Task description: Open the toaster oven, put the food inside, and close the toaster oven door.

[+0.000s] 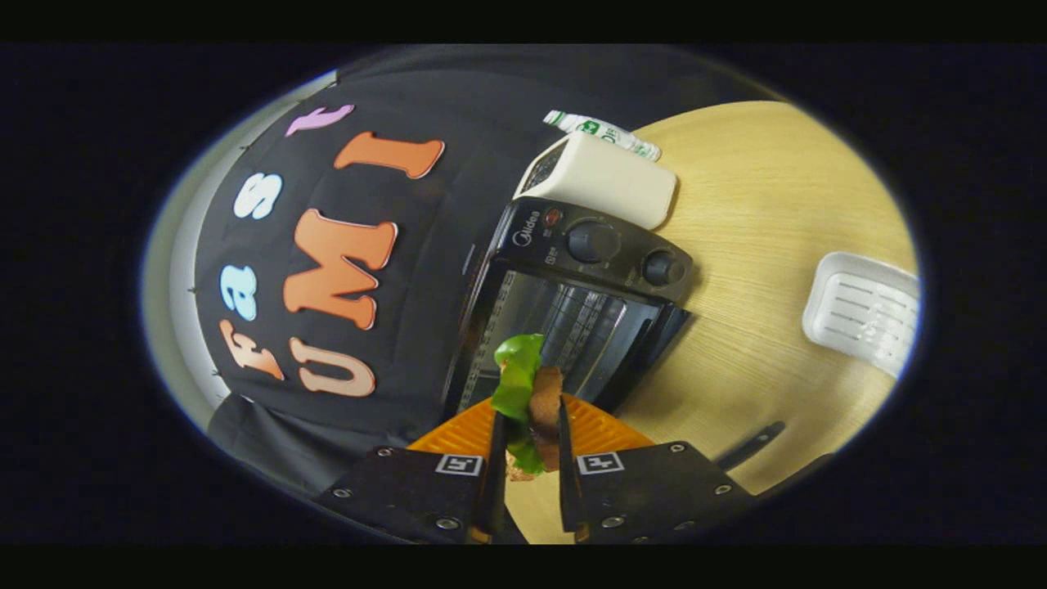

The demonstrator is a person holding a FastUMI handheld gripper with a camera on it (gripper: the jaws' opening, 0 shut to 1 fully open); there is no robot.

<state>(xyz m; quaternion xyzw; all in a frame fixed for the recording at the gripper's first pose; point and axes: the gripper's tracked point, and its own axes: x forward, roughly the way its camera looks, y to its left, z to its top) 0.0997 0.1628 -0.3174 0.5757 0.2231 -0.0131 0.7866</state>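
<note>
Gripper (527,429) has its two fingers pulled in close on a piece of food (523,393), a sandwich-like stack w/ green lettuce sticking out the top and a brown patty beside it. Both fingers press its sides, so it's clamped between them, lifted off the wood table (761,270). Lettuce end pokes out ahead of the fingertips, toward 12 o'clock; a bit of bun shows low between the fingers.

Toaster oven (572,319) sits just beyond the fingers, from 12 to 1 o'clock, black, w/ two round knobs (626,254) on its control panel. The whole scene looks tipped over since the gripper is rolled to one side. Door looks open: wire rack and inner cavity are plainly seen, w/ no glass glare. Food is right in front of the opening, can't tell if it has crossed the threshold yet.

Cream-coloured box-like appliance (601,176) stands touching or just behind the oven, at 1 o'clock. White bottle w/ green label (605,131) lies past that. White ridged tray (863,311) rests on the table at 3 o'clock, well apart from the oven. Dark rod-like thing (748,442) lies on the table at 4 o'clock, near the right finger block.
</note>
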